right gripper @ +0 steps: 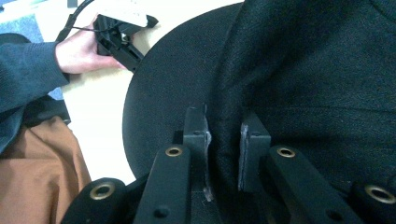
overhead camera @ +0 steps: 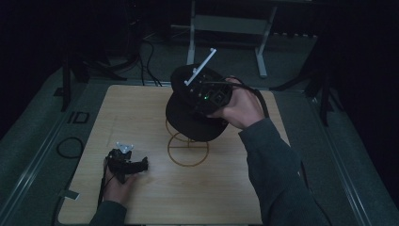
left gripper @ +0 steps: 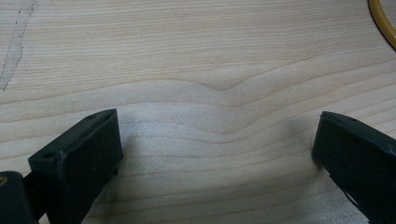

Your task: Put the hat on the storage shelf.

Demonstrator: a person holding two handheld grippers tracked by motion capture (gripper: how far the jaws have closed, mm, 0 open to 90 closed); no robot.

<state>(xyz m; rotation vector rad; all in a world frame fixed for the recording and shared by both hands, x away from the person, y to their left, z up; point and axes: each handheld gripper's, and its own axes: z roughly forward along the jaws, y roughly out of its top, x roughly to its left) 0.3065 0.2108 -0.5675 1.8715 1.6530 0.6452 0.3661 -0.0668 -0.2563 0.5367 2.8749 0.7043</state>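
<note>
A black cap (overhead camera: 188, 120) hangs over the middle of the wooden table (overhead camera: 136, 113), just above a yellow wire stand with a ring base (overhead camera: 188, 151). My right gripper (overhead camera: 207, 96) holds it from the right. In the right gripper view the jaws (right gripper: 223, 140) are shut on a fold of the cap's black fabric (right gripper: 303, 70), with the brim spreading to the left. My left gripper (overhead camera: 136, 165) rests on the table at the front left. Its jaws (left gripper: 215, 149) stand wide open over bare wood, and a bit of the yellow ring (left gripper: 383, 28) shows in the corner.
A metal frame on legs (overhead camera: 226, 23) stands beyond the table's far edge. A cable loop (overhead camera: 70, 147) lies on the grey floor to the left. A small piece of tape (overhead camera: 71, 194) sticks out at the table's front left corner.
</note>
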